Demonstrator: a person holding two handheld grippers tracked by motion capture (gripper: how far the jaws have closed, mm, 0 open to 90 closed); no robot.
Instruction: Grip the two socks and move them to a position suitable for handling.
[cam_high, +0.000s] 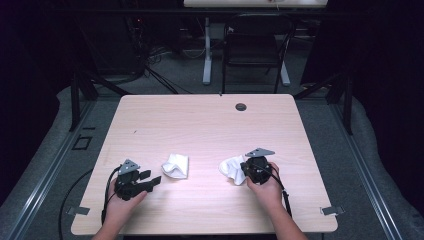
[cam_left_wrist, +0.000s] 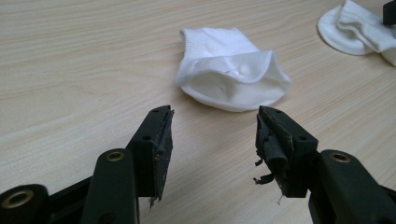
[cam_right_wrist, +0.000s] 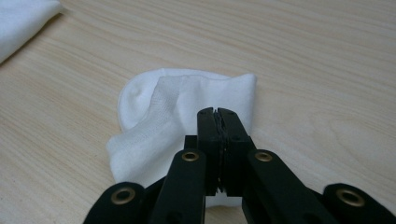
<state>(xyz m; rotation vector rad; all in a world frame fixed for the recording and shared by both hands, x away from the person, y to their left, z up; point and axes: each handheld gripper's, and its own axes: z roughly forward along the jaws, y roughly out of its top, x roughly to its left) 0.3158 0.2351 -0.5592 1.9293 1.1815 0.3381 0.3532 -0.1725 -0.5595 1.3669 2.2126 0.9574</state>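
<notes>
Light wood table (cam_high: 210, 125); two white socks (cam_high: 176, 165) (cam_high: 231, 168) lying apart.

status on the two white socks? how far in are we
Early. Done: little that shows; both socks lie apart on the table, unpaired. In hand: the right gripper has its jaws shut over the right sock, though whether fabric is actually pinched is hard to tell. Left to do: the left gripper is open, just short of the left sock, not touching it; that grasp, and likely bringing the two together, remain.
</notes>
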